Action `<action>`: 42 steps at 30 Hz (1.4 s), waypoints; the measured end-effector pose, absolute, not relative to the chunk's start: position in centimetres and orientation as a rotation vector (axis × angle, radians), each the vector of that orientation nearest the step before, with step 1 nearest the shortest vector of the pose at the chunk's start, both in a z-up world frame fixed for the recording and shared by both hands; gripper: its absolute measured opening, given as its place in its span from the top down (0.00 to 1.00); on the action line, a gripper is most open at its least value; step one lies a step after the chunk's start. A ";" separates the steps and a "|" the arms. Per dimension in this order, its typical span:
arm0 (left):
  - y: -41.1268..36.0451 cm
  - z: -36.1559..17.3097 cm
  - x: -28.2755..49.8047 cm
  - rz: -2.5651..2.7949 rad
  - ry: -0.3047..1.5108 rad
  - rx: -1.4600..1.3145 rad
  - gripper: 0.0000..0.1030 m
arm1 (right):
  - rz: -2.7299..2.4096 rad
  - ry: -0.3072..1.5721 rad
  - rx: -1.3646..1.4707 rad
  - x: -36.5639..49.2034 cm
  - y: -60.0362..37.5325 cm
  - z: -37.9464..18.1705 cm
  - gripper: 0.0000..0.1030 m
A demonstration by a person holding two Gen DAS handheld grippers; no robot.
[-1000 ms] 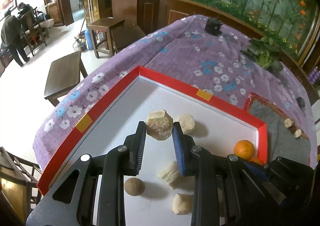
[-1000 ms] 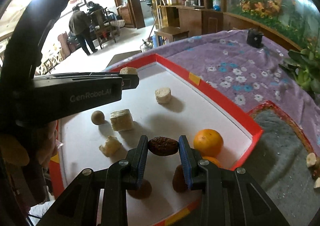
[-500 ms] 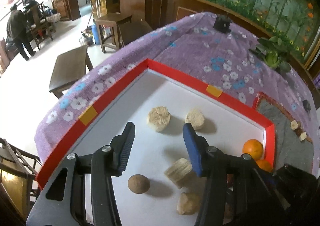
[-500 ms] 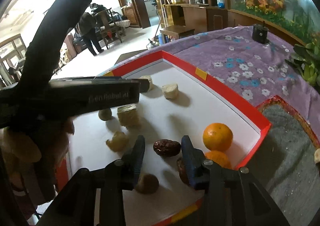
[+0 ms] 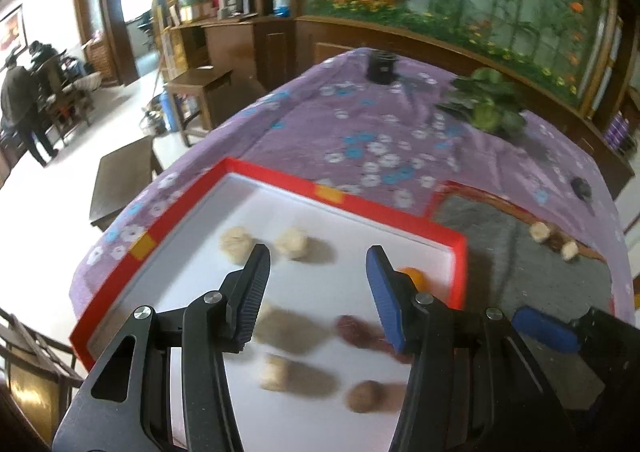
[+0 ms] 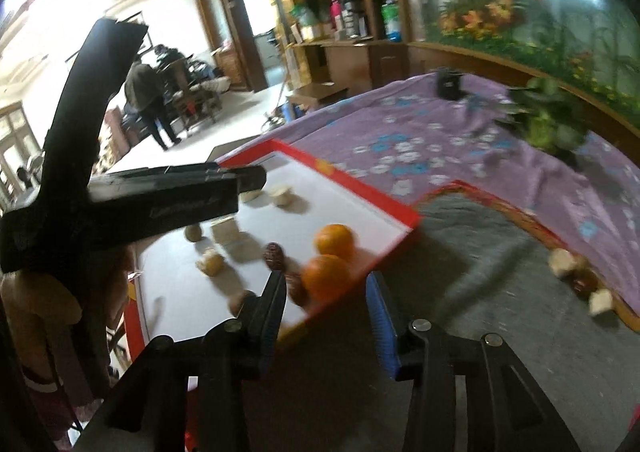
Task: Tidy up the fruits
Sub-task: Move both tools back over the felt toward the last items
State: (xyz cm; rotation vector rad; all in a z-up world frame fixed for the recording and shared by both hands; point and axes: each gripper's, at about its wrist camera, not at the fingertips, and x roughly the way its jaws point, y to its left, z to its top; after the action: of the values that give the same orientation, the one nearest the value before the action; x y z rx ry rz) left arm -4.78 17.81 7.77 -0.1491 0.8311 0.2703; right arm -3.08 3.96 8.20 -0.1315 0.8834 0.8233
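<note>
A red-rimmed white tray [image 5: 180, 207] holds pale fruit chunks [image 5: 236, 244], brown dates [image 5: 352, 326], a round brown fruit [image 5: 364, 396] and an orange [image 5: 414, 276]. My left gripper [image 5: 318, 292] is open and empty above the tray. My right gripper [image 6: 328, 316] is open and empty over the tray's near right rim [image 6: 384, 252], close to two oranges [image 6: 334, 240] and a date [image 6: 274, 254]. A grey mat [image 6: 500, 252] to the right carries a few fruit pieces [image 6: 564, 264]. The left gripper's side [image 6: 160, 203] shows in the right wrist view.
The table has a purple flowered cloth [image 5: 360, 123]. A green plant [image 5: 484, 103] and a small black object [image 5: 382, 67] stand at the far side. Wooden stools [image 5: 120, 175] and a person [image 5: 20, 107] are on the floor to the left.
Both grippers have opened, let go of a pale chunk and a date onto the tray, and pulled back and up. The right one has shifted right toward the mat.
</note>
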 end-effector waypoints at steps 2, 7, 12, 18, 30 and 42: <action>16.2 7.8 -4.5 0.241 0.831 -0.136 0.51 | 0.788 0.874 -0.121 -3.0 2.4 8.5 0.59; 12.5 7.9 -3.8 0.174 0.835 -0.107 0.51 | 0.694 0.870 -0.092 -2.6 -2.2 8.7 0.59; 8.9 7.7 -2.8 0.108 0.846 -0.077 0.51 | 0.617 0.879 -0.061 -2.0 -6.1 8.3 0.58; 5.0 6.9 -1.2 0.034 0.874 -0.048 0.51 | 0.507 0.896 -0.010 -1.4 -12.1 7.5 0.58; -1.3 4.0 5.2 -0.166 0.966 -0.002 0.52 | 0.450 0.905 0.074 0.0 -17.7 6.8 0.57; -2.8 1.3 9.8 -0.194 1.019 0.059 0.52 | 0.474 0.935 0.011 3.2 -18.1 5.8 0.57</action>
State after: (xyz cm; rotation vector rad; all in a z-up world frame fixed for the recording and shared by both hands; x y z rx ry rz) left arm 9.79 -2.77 1.34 0.0590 1.0192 -0.1937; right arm 3.24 -18.10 5.82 0.0115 0.9347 0.4740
